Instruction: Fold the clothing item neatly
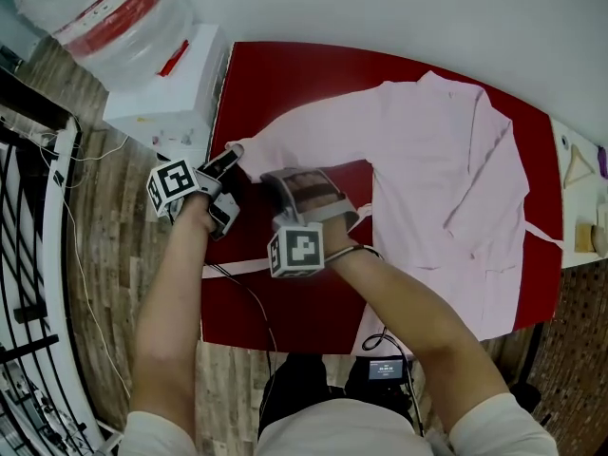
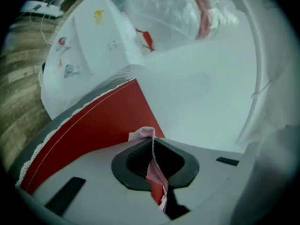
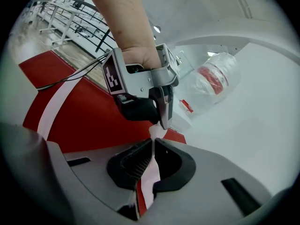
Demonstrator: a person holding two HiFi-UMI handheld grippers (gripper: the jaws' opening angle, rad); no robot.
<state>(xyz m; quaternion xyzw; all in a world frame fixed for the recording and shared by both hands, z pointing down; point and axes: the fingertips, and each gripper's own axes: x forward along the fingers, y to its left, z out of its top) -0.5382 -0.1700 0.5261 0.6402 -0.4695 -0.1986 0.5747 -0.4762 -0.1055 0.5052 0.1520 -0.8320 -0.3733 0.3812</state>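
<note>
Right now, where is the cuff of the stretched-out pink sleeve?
In the head view the cuff is near the red table's left edge, pinched in the left tongs, next to the white water dispenser.

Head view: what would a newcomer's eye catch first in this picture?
A pink shirt lies spread across a red table. Near the table's left edge, the left claw and the right claw are both shut on its sleeve. A big water bottle shows at the upper left.
</note>
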